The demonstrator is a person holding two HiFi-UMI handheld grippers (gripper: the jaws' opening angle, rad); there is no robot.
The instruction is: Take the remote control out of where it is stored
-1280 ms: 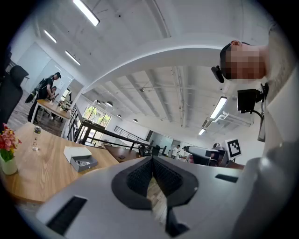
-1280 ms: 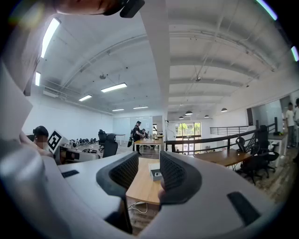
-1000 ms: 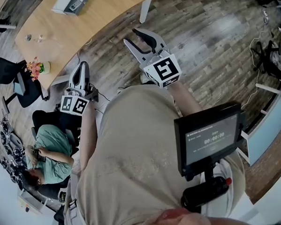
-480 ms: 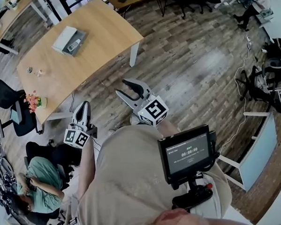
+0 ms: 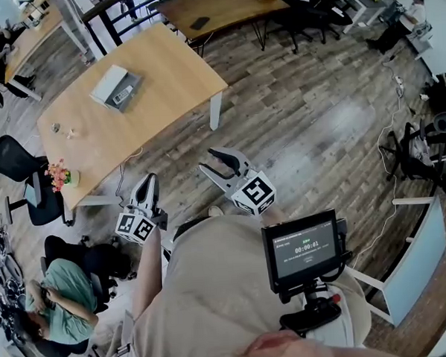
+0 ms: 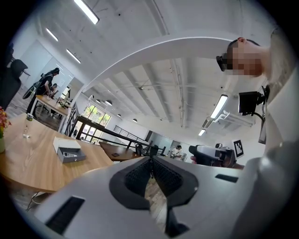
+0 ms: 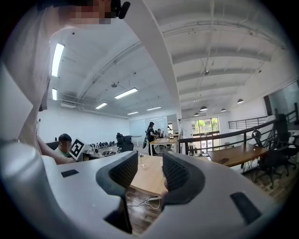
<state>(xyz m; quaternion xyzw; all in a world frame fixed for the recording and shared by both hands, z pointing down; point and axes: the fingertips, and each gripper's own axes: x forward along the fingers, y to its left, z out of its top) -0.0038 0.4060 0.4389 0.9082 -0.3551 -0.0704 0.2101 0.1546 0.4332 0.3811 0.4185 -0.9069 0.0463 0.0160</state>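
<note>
A grey open box (image 5: pixel 114 89) with a white lid half lies on the light wooden table (image 5: pixel 158 73), far ahead of both grippers. A pale remote control (image 5: pixel 124 92) rests inside it. In the left gripper view the box (image 6: pixel 67 153) sits at the left with the remote (image 6: pixel 70 154) visible in it. My left gripper (image 5: pixel 147 182) is held over the floor near the table's near edge, its pads (image 6: pixel 140 175) meeting at the tips. My right gripper (image 5: pixel 221 162) hovers over the wooden floor, its jaws a little apart with nothing between them (image 7: pixel 150 161).
A flower pot (image 5: pixel 59 176) and small items (image 5: pixel 64 131) stand on the table's left part. A person sits in a chair (image 5: pixel 54 302) at lower left. A dark table (image 5: pixel 214 6) and office chairs stand behind. A screen (image 5: pixel 305 248) hangs at the wearer's chest.
The head view has lifted, so the whole table and box now show. Both grippers sit lower in the picture, further from the table. Neither gripper's jaws have changed.
</note>
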